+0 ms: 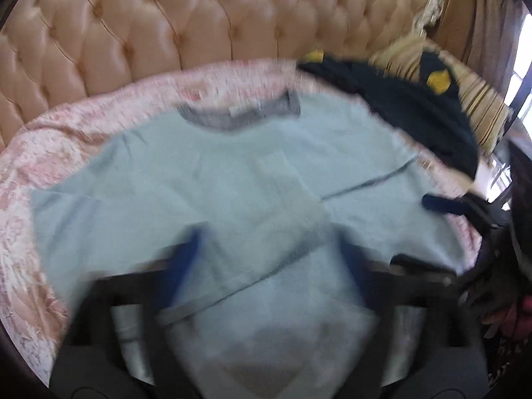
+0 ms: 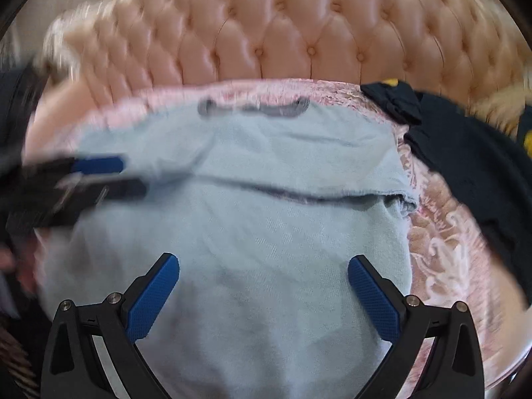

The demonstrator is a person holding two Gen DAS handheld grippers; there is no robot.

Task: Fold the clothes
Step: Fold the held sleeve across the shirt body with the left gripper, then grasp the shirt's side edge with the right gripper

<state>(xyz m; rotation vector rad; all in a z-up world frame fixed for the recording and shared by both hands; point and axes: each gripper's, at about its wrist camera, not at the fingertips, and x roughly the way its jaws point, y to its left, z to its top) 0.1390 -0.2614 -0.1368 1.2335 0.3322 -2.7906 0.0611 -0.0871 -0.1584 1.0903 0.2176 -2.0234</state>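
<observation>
While the light blue shirt (image 2: 266,232) lies spread on the pink bed cover (image 1: 50,153), collar (image 1: 239,116) toward the tufted headboard (image 2: 282,33), both hand-held grippers hang over its lower half with their jaws wide apart and nothing between the blue pads. The right hand-held gripper (image 2: 264,296) sits over the near body of the shirt; the left hand-held gripper (image 1: 269,259) hovers over a diagonal edge where one layer of cloth crosses another. A crease or folded-over edge runs across the shirt in the right view, so part of it seems already doubled, though one moment cannot say how it came to lie so. I judge the cloth to be light, soft knit: it will sag and drape from any pinch, slide little on the textured cover, and carry wrinkles along. Hold is best taken at an edge or corner, such as a hem or the outer end of the fold line, with both grippers lifting together so the layer stays flat. A dark navy garment (image 2: 482,173) with yellow patches lies beside the shirt toward the right, just apart from it or barely touching; I cannot tell which. Motion blur smears both views, the sleeves are hard to trace, the near hem is cut off below the grippers, and the shirt's left side is partly hidden.
</observation>
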